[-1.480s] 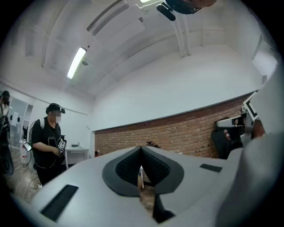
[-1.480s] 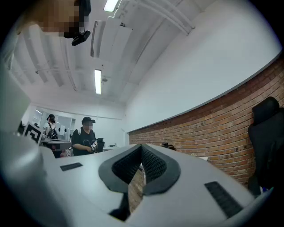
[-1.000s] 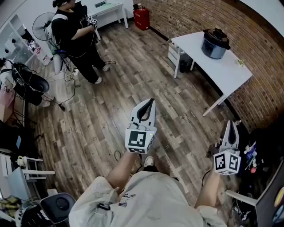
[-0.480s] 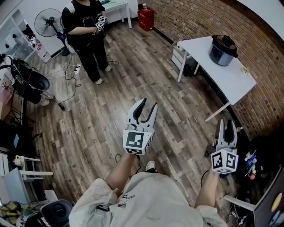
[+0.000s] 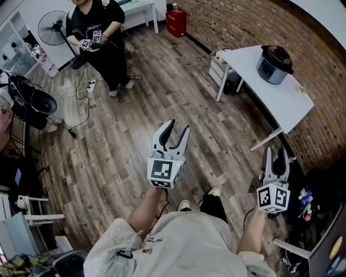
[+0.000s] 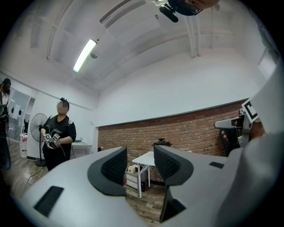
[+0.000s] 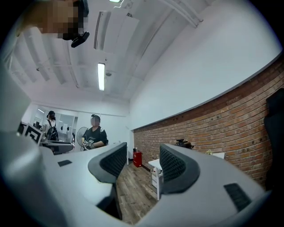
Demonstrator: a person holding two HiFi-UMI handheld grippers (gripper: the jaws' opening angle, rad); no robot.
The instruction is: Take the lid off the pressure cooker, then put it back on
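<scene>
Not begun: pressure cooker (image 5: 275, 64) at two o'clock on white table (image 5: 254, 86), lid (image 5: 277, 53) on, well apart. Empty-jawed: left gripper (image 5: 177, 127), right gripper (image 5: 275, 152), jaws apart, just been opening.

1 pressure cooker (image 5: 274, 60), 2 wht tables (image 5: 250, 64) (image 5: 138, 8), 1 fan (image 5: 50, 25).

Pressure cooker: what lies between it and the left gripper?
Head view: only bare wooden floor, then the white table's near edge, separate the left gripper, whose empty jaws have just been opening, from the pressure cooker.
</scene>
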